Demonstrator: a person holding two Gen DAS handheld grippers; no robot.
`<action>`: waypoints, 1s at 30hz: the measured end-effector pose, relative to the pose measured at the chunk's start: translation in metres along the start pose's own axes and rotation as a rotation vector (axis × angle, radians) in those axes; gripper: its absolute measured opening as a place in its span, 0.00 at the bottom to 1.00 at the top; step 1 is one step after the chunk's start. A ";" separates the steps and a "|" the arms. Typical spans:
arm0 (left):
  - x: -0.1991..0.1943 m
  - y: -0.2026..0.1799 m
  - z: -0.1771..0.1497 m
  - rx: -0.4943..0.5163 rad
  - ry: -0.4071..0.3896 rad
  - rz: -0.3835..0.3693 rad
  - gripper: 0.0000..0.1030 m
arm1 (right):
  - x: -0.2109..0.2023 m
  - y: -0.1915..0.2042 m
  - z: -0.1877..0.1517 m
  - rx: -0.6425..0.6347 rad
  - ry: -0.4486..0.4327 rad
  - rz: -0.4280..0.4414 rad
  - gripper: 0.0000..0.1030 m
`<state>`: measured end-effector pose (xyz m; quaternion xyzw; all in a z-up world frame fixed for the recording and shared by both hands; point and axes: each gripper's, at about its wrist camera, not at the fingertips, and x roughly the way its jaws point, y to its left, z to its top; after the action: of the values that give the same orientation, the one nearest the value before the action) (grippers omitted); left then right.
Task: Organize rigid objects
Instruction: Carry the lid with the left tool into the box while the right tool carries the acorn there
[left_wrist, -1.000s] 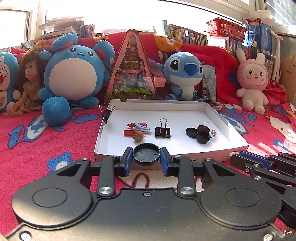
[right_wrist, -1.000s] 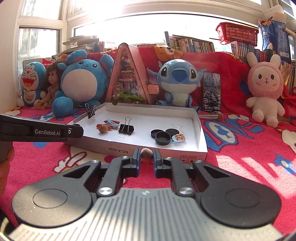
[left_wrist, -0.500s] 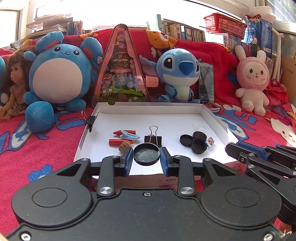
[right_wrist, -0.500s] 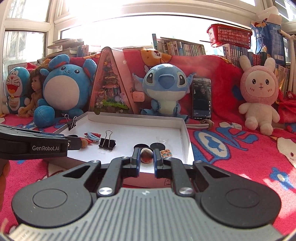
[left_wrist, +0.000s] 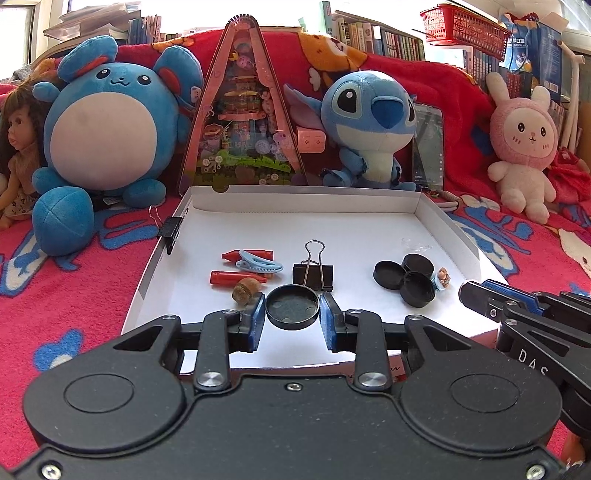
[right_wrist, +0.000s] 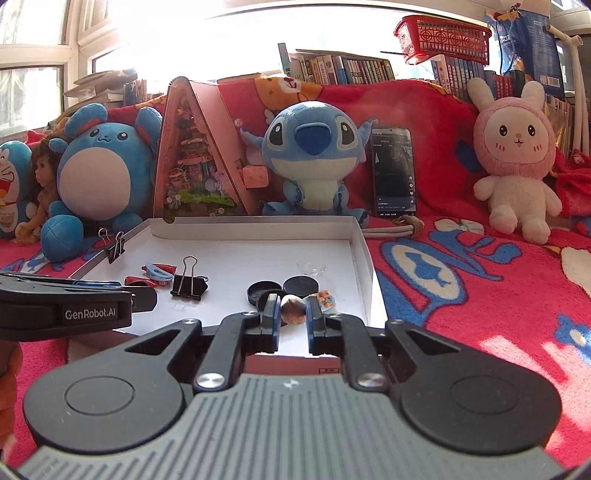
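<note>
A shallow white box lies on a red blanket. My left gripper is shut on a round black lid, held over the box's near part. My right gripper is shut on a small brown nut above the box's right front corner. Inside lie red crayons, a blue hair clip, a brown acorn-like nut, a black binder clip and three black lids. A small patterned piece sits beside the lids.
Another binder clip grips the box's left wall. Plush toys, a doll, a pink triangular case and a phone stand behind the box. The right gripper's body shows at the left view's right edge.
Both grippers have moved forward from the box's front edge to over its floor, each still holding its object. The box and toys look nearer and larger.
</note>
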<state>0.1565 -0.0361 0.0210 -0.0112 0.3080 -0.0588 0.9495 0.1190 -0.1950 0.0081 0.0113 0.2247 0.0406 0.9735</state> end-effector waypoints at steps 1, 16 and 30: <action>0.002 0.000 0.000 -0.002 0.002 0.001 0.29 | 0.002 -0.001 0.000 0.004 0.003 0.000 0.17; 0.019 0.003 0.001 -0.011 0.029 0.026 0.29 | 0.017 -0.003 0.001 0.001 0.039 -0.013 0.17; 0.035 0.005 0.003 -0.018 0.042 0.052 0.29 | 0.034 -0.004 0.004 0.021 0.073 -0.010 0.17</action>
<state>0.1867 -0.0355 0.0026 -0.0106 0.3285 -0.0312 0.9439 0.1515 -0.1962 -0.0031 0.0190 0.2604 0.0340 0.9647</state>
